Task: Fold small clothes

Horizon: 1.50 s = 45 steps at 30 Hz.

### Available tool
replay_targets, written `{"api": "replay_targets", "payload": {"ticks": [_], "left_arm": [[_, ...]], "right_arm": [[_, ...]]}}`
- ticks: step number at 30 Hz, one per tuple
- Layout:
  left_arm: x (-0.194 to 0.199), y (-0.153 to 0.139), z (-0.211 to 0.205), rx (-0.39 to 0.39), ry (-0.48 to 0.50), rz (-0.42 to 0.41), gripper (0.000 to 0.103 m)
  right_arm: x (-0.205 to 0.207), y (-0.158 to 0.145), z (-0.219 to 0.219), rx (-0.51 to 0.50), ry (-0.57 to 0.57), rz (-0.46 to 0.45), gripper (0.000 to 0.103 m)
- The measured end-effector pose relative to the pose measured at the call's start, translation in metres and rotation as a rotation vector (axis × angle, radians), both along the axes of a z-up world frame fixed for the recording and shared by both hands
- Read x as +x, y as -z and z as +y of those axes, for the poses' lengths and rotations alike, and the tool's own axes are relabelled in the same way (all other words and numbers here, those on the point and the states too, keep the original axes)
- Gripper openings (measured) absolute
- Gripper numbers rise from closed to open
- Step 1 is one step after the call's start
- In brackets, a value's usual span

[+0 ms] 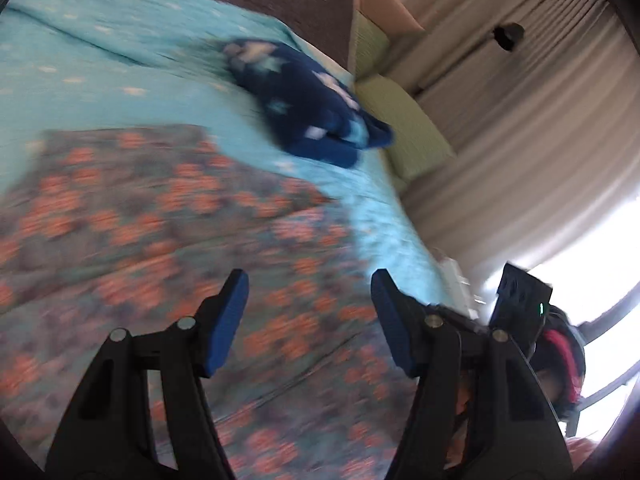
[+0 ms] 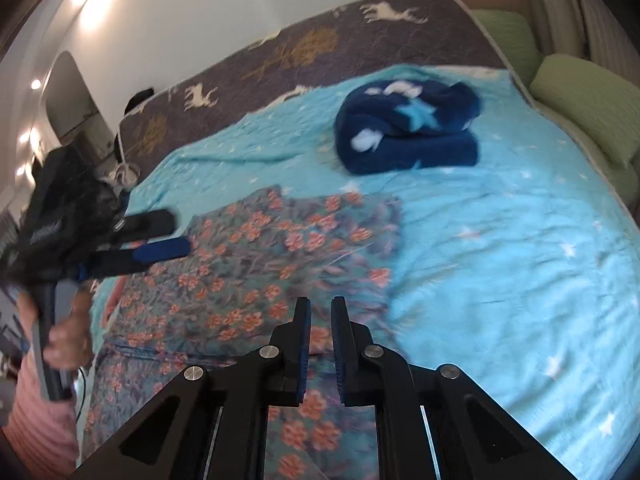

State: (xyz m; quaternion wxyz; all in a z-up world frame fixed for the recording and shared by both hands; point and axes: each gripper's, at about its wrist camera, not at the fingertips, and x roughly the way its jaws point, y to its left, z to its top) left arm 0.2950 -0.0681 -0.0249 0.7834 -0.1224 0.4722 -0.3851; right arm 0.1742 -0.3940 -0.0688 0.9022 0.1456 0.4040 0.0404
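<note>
A floral cloth (image 1: 160, 220) (image 2: 260, 272) with orange flowers lies spread on the turquoise blanket (image 1: 100, 52) (image 2: 500, 240); a fold shows near its close end. My left gripper (image 1: 310, 276) (image 2: 182, 232) hangs open above the cloth's left part, with nothing between its blue pads (image 1: 224, 320). My right gripper (image 2: 320, 300) hovers over the cloth's near right part. Its jaws stand a narrow gap apart and grip no cloth. A dark blue garment (image 1: 312, 104) (image 2: 408, 128) with pale stars lies bunched farther back. The left wrist view is blurred.
Green pillows (image 1: 416, 136) (image 2: 592, 100) line the bed's right edge, with curtains (image 1: 520, 120) behind them. A grey deer-patterned cover (image 2: 320, 40) lies at the far side. A person's hand (image 2: 68, 336) and pink sleeve (image 2: 36, 420) hold the left gripper's handle.
</note>
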Motion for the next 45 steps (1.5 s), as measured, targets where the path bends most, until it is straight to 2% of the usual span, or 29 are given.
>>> {"api": "replay_targets", "payload": {"ticks": [1,2,3,4,5,6,8,11,15,18,20,21,22,23,24,27,31,35,39,41,45], "left_arm": [[-0.006,0.004,0.021,0.053,-0.069,-0.032,0.066],[-0.011,0.009,0.048,0.155,-0.176,-0.075,0.066],[-0.015,0.014,0.076,0.277,-0.308,-0.116,0.066],[-0.019,0.016,0.093,0.342,-0.393,-0.138,0.066],[-0.026,0.019,0.126,0.4,-0.522,-0.16,0.065],[-0.03,0.019,0.143,0.386,-0.571,-0.156,0.065],[-0.045,0.015,0.188,0.246,-0.664,-0.117,0.066],[-0.056,0.005,0.198,0.194,-0.661,-0.145,0.068],[-0.056,0.003,0.176,0.181,-0.538,-0.214,0.08],[-0.039,0.021,0.153,0.191,-0.449,-0.189,0.08],[-0.015,0.052,0.143,0.237,-0.43,-0.11,0.08],[-0.009,0.062,0.143,0.273,-0.441,-0.084,0.076],[-0.003,0.074,0.144,0.31,-0.456,-0.089,0.075],[-0.005,0.069,0.144,0.308,-0.46,-0.123,0.075],[-0.006,0.065,0.144,0.304,-0.463,-0.121,0.076],[-0.016,0.052,0.139,0.345,-0.473,-0.139,0.076],[-0.049,0.028,0.138,0.288,-0.439,-0.22,0.077],[-0.095,0.012,0.152,0.248,-0.441,-0.254,0.081],[-0.133,0.009,0.17,0.269,-0.483,-0.275,0.088],[-0.15,0.011,0.179,0.29,-0.498,-0.263,0.089],[-0.186,0.016,0.192,0.314,-0.505,-0.248,0.089]], "right_arm": [[0.006,0.016,-0.004,-0.05,0.043,0.075,0.009],[0.007,0.028,-0.01,-0.059,0.067,0.113,0.004],[0.004,0.037,-0.018,-0.011,0.061,0.109,0.001],[-0.003,0.037,-0.024,0.03,0.061,0.088,0.0],[-0.006,0.033,-0.024,0.024,0.061,0.09,0.0],[-0.01,0.025,-0.021,-0.007,0.058,0.087,0.0],[-0.01,0.007,-0.014,-0.062,0.047,0.056,0.003],[0.012,-0.015,-0.004,-0.074,0.012,0.0,0.005],[0.066,-0.026,0.005,-0.041,-0.033,-0.026,0.005],[0.102,-0.001,-0.001,-0.041,-0.017,0.048,0.005],[0.125,0.027,-0.009,-0.118,0.058,0.121,0.003],[0.129,0.036,-0.015,-0.1,0.062,0.113,0.0],[0.127,0.04,-0.024,-0.04,0.06,0.07,0.0],[0.124,0.04,-0.03,0.002,0.065,0.068,0.0],[0.121,0.039,-0.033,0.026,0.074,0.07,0.0],[0.101,0.026,-0.03,-0.01,0.086,0.058,0.001],[0.042,0.008,-0.026,0.042,0.043,-0.011,0.005],[-0.039,-0.006,-0.023,-0.021,0.024,-0.07,0.005],[-0.097,-0.009,-0.031,-0.056,0.022,-0.072,0.006],[-0.12,-0.01,-0.035,-0.055,0.028,-0.075,0.007],[-0.155,-0.015,-0.044,-0.019,0.039,-0.089,0.016]]}}
